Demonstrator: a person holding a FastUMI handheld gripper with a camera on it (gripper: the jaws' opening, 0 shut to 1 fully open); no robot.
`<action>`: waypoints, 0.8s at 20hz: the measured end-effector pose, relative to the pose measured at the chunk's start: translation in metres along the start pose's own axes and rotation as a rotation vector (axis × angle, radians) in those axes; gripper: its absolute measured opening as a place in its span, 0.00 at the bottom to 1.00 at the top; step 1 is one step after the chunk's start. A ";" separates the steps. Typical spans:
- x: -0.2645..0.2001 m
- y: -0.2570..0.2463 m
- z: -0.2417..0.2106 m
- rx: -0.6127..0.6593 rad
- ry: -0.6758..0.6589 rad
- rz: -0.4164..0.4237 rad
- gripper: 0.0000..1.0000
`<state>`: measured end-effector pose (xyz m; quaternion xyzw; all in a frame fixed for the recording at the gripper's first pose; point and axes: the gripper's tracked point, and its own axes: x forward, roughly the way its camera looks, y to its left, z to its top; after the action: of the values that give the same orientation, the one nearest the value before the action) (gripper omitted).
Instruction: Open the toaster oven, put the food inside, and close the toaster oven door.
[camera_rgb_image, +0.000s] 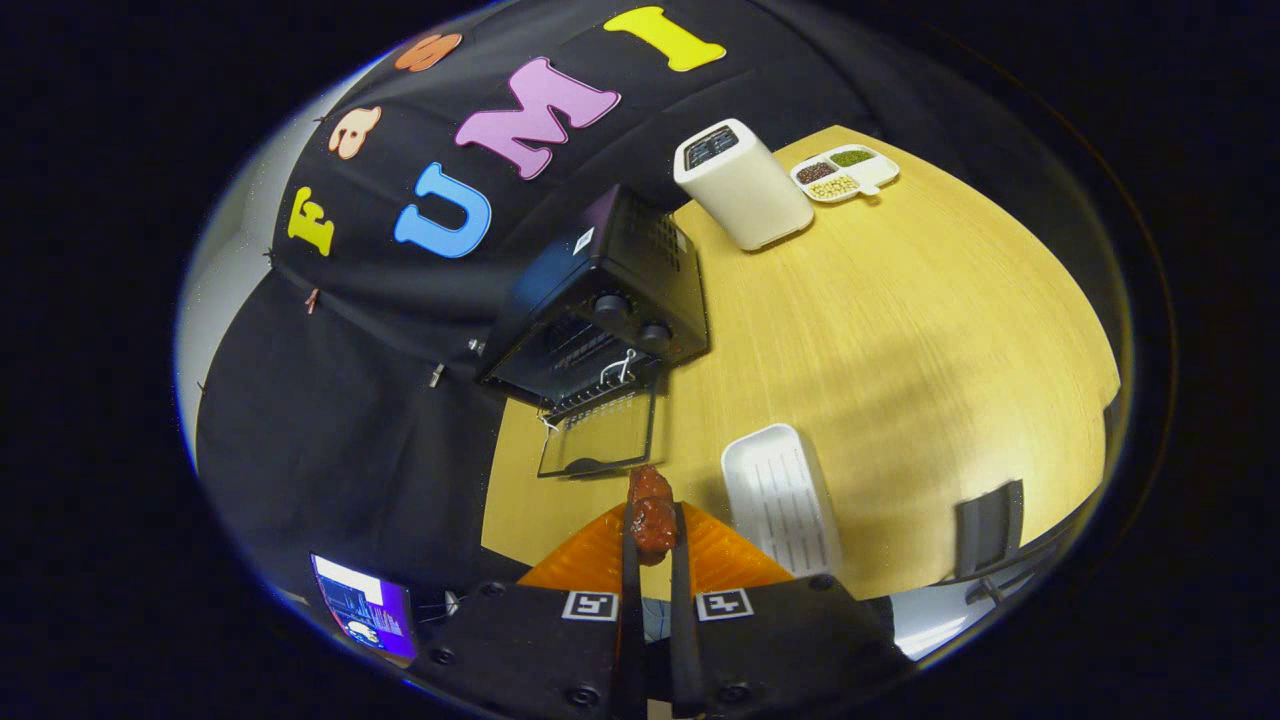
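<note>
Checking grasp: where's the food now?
Gripper view: the food is clamped between the tongs, just short of the toaster oven's open door.

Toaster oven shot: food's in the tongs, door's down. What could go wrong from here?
1. The tongs pinch the food only at their tips; it could slip before reaching the toaster oven.
2. The open door lies flat between tongs and cavity; a low approach may knock it.
3. The white tray sits close beside the path.
</note>
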<state>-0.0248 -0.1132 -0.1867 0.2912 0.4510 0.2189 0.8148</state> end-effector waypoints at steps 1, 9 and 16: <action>0.004 0.012 -0.003 0.005 -0.004 0.007 0.13; 0.067 0.099 -0.021 0.006 -0.076 0.072 0.14; 0.148 0.140 -0.013 0.044 -0.182 0.080 0.14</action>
<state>0.0245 0.0849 -0.1874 0.3453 0.3679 0.2143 0.8363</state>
